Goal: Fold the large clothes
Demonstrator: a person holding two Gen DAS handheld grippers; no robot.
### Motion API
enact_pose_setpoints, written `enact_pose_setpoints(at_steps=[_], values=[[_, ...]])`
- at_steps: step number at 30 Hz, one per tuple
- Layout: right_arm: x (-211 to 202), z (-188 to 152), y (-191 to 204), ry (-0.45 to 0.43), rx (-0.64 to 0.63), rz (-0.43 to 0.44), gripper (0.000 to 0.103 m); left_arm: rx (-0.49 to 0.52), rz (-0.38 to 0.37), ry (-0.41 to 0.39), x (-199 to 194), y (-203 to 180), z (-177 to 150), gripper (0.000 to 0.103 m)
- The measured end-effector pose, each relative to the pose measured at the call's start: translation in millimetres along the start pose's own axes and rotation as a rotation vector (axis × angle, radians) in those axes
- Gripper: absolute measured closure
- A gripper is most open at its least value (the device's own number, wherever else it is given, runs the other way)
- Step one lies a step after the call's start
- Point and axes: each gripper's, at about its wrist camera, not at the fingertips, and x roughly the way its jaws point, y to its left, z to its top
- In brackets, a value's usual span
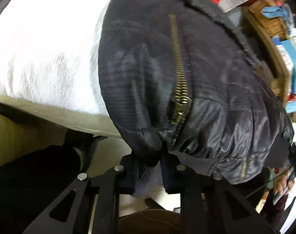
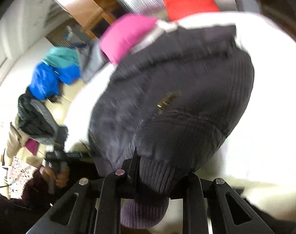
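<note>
On the white bed [image 1: 40, 48], each gripper [image 1: 148, 167] [image 2: 153, 177] pinches the black jacket [image 1: 167, 68].

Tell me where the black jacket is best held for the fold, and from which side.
Hold the black jacket by its ribbed hem, from the near table edge: the left gripper pinches one bunched corner, the right gripper the ribbed band. That thick edge likely slips less than the shiny shell.

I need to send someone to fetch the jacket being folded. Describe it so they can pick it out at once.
Start at the white-covered surface; the dark padded jacket lies on it, its near edge pinched by the left hand-held gripper and its ribbed cuff by the right hand-held gripper. Unlike the pink, blue and teal garments beyond, it is black with a brass zipper.
</note>
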Motion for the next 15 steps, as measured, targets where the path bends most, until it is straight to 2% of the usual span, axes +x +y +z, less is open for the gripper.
enact_pose_setpoints(at_steps=[5,8,12,15], values=[[-25.7,43.4,15.5,-0.149,-0.025,0.065,0.081,-0.004,-0.097,-0.042,-33.4,-7.0,1.4,0.084],[-27.8,70.1,12.7,-0.225,-0.004,0.096,0.081,0.015,-0.146,-0.114,-63.5,-17.7,13.7,0.084],[-30.5,102.1,-4.2,-0.323,0.071,0.147,0.081,0.010,-0.236,-0.205,-108.3,-22.4,46.4,0.084],[-24.2,126.2,-17.3,-0.386,0.113,0.161,0.081,0.001,-0.271,-0.274,-123.5,-31.0,81.9,0.084]])
